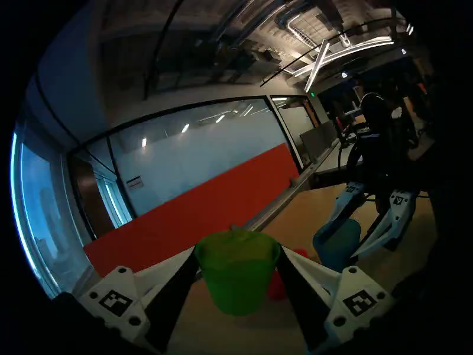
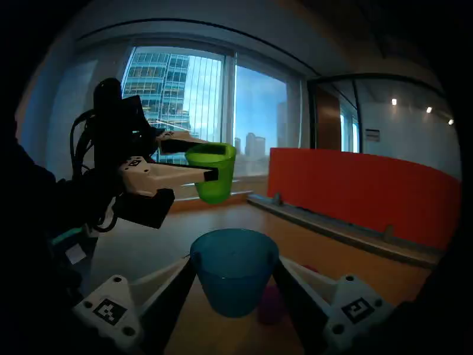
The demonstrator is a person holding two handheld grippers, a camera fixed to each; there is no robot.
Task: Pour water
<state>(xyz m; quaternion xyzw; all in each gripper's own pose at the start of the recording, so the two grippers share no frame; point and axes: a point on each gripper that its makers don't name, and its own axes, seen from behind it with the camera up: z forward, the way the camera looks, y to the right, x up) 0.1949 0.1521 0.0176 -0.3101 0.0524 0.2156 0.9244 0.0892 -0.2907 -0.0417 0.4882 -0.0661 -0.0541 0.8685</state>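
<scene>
Tall windows and a long orange-red wall panel stand behind a pale wooden table. Low in the centre of the left gripper view, the left gripper is closed partway onto a translucent green plastic cup, with both fingers pressing its sides just under the rim. The right gripper clamps a translucent blue plastic cup the same way, lower centre of its own view. Both cups sit upright, long axis vertical, mouths up. They look light, thin-walled and slick, so I'd grip gently near the stiffer rim. Whether either holds water I cannot tell.
</scene>
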